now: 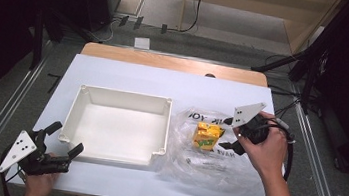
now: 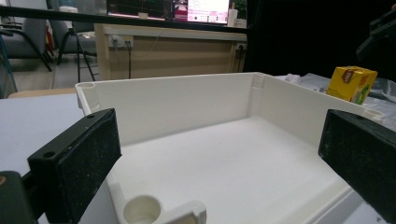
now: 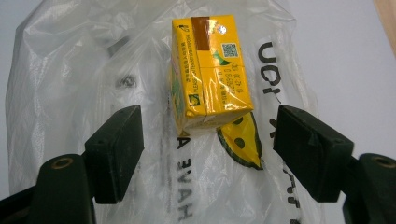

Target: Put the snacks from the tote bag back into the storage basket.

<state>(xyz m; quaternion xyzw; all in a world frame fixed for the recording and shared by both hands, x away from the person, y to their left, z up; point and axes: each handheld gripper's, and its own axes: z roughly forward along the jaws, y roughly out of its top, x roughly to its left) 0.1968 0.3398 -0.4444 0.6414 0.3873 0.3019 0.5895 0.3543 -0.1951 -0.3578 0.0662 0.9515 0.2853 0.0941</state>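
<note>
Right claw (image 3: 205, 154) agape, yellow carton (image 3: 210, 70) seemingly untouched

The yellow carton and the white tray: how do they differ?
The yellow carton is small, closed and printed; the white tray is large, open-topped and plain. The carton stands on a clear plastic bag; the tray sits directly on the table. The right gripper faces the carton, the left gripper the tray. Both are rectangular.
</note>
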